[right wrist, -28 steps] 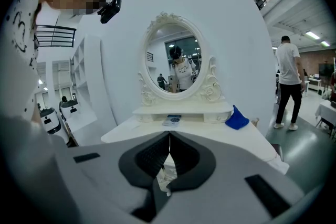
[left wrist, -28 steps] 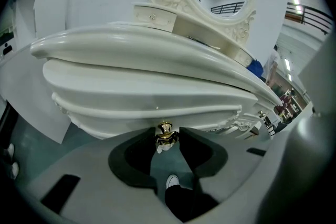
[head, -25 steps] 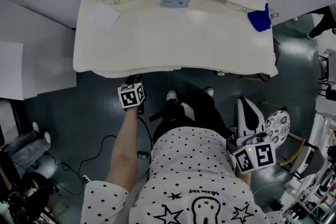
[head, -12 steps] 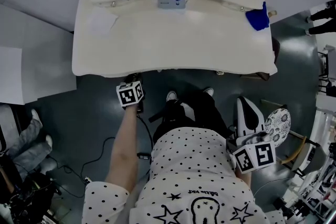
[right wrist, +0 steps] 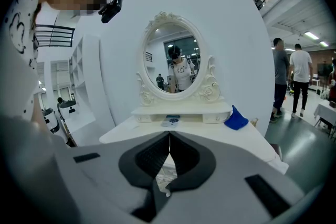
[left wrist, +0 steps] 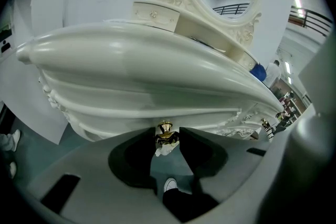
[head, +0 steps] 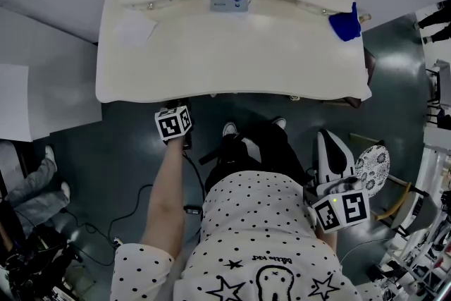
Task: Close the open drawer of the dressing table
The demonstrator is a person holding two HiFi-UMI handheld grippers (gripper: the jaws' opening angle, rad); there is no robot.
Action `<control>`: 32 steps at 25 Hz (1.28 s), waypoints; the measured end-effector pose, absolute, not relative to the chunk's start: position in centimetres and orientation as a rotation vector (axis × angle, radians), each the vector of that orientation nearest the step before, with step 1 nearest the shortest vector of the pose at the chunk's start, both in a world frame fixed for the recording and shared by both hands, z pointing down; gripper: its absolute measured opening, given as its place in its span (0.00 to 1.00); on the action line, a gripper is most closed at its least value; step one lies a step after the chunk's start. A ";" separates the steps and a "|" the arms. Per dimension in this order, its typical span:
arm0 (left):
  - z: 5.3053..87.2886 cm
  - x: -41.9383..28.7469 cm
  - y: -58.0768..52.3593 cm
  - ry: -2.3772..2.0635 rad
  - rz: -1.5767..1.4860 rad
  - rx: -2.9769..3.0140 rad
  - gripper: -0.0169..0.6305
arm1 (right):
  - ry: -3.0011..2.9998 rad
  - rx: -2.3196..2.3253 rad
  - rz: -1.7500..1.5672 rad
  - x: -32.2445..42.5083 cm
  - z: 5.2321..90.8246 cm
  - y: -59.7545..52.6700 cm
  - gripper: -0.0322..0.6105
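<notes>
The white dressing table fills the top of the head view. Its carved drawer front sits tucked under the tabletop's overhang and is hidden from above. My left gripper is at the table's front edge, left of centre. In the left gripper view its jaws hold the drawer's gold knob between their tips. My right gripper hangs low beside the person's right hip, away from the table. In the right gripper view it is shut, holding nothing.
A blue cloth, a small card and a white paper lie on the tabletop below the oval mirror. White panels stand left. A cable lies on the floor. People stand far right.
My left gripper has crept a little toward the table's front edge. The right gripper has stayed where it was.
</notes>
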State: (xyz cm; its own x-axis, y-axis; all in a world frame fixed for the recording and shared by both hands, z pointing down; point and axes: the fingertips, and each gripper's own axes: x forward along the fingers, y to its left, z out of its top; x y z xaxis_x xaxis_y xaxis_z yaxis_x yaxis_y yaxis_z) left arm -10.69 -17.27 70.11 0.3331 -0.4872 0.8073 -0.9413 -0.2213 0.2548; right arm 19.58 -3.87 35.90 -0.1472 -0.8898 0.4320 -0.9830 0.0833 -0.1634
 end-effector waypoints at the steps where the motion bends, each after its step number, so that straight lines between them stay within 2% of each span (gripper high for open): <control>1: 70.1 -10.7 -17.3 -1.263 0.759 1.844 0.26 | -2.138 1.891 0.617 19.6 35.9 -3.9 0.06; 19: 70.2 -10.8 -17.7 -1.263 0.691 1.818 0.26 | -2.149 1.883 0.607 19.6 35.8 -3.3 0.06; 23: 70.2 -11.2 -17.5 -1.265 0.662 1.802 0.31 | -2.146 1.894 0.607 19.9 35.7 -3.0 0.06; 29: 70.2 -11.0 -15.7 -1.238 0.717 1.825 0.31 | -2.152 1.892 0.611 19.9 35.7 -2.8 0.06; 30: 70.0 -11.1 -15.3 -1.251 0.721 1.831 0.30 | -2.154 1.891 0.612 19.9 35.7 -2.8 0.06; 32: 69.3 -11.5 -14.7 -1.296 0.733 1.852 0.11 | -2.159 1.888 0.614 19.8 35.7 -2.8 0.06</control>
State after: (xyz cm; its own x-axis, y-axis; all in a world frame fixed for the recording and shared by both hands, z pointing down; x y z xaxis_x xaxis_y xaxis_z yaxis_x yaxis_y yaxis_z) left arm -11.46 -14.67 69.33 0.3242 -0.5180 0.7916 -0.9453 -0.2097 0.2499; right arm 19.85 -2.78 35.68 -0.1587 -0.8940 0.4190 -0.9807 0.0935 -0.1718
